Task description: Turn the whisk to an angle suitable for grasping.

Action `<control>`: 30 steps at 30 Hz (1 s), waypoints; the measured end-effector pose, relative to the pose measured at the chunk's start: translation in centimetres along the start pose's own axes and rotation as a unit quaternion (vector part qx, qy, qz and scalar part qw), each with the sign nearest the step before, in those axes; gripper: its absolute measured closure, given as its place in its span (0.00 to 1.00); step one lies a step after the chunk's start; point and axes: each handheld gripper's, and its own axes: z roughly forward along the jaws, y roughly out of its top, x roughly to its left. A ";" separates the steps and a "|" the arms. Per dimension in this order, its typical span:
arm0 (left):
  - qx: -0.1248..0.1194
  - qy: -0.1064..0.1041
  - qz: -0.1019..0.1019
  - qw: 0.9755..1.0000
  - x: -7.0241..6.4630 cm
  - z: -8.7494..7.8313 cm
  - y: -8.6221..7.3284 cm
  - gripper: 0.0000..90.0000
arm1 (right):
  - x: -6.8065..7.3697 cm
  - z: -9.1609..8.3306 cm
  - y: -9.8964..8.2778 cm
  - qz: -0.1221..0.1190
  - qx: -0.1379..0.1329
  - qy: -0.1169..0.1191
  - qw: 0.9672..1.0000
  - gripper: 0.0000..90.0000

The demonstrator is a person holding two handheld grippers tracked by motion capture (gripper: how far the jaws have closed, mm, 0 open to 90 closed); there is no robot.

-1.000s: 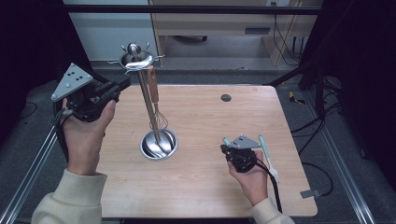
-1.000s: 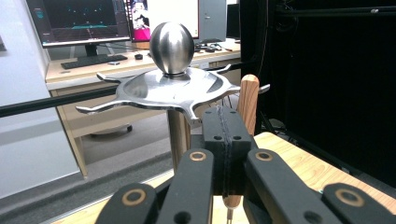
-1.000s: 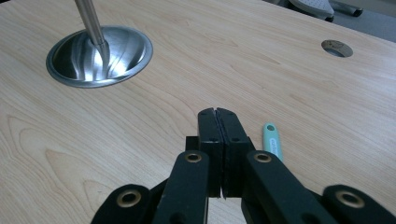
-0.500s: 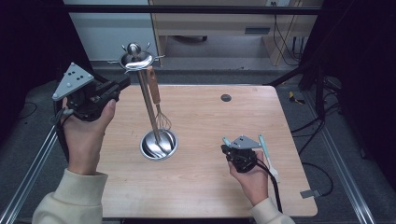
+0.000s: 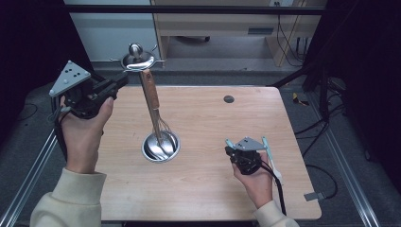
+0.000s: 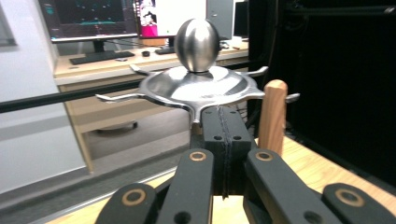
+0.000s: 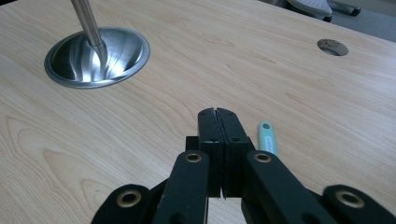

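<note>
Whisk point(image 5: 152, 101) hangs on rack point(image 5: 161, 145), mid-surface; left tongs point(image 5: 119, 83) closed, empty, near; right tongs point(image 5: 232, 152) closed. Nothing grasped yet.

No visible change: left gripper point(image 5: 118, 84), right gripper point(image 5: 235, 152) and utensil stand point(image 5: 161, 146) occupy identical positions throughout the interval.
</note>
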 end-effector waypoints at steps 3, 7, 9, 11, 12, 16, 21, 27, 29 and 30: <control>0.001 0.001 -0.013 1.000 0.7 0.1 0.0 1.00 | -0.2 -0.2 0.0 0.004 -0.002 0.000 1.000 1.00; 0.003 0.006 -0.015 1.000 1.4 0.3 0.4 1.00 | -0.6 -0.1 -0.2 0.013 -0.001 -0.001 1.000 1.00; 0.006 0.009 -0.014 1.000 1.7 0.4 0.6 1.00 | -0.8 -0.1 -0.2 0.013 0.000 -0.002 1.000 1.00; 0.006 0.010 -0.019 1.000 2.1 0.4 0.6 1.00 | -1.0 -0.1 -0.2 0.012 0.001 -0.002 1.000 1.00; 0.007 0.008 -0.023 1.000 2.2 0.5 0.5 1.00 | -1.0 -0.2 -0.2 0.013 0.001 -0.003 1.000 1.00; 0.010 0.010 -0.025 1.000 2.5 0.8 0.4 1.00 | -0.9 -0.2 -0.2 0.014 0.000 -0.004 1.000 1.00; 0.012 0.014 -0.023 1.000 2.8 0.9 0.5 1.00 | -0.8 -0.4 -0.2 0.010 -0.004 -0.005 1.000 1.00; 0.011 0.014 -0.024 1.000 3.2 1.2 0.5 1.00 | -0.9 -0.5 -0.2 0.013 -0.003 -0.005 1.000 1.00; 0.011 0.014 -0.025 1.000 3.3 1.3 0.5 1.00 | -0.9 -0.5 -0.2 0.013 -0.004 -0.005 1.000 1.00; 0.012 0.013 -0.025 1.000 3.4 1.4 0.5 1.00 | -0.9 -0.5 -0.2 0.014 -0.004 -0.006 1.000 1.00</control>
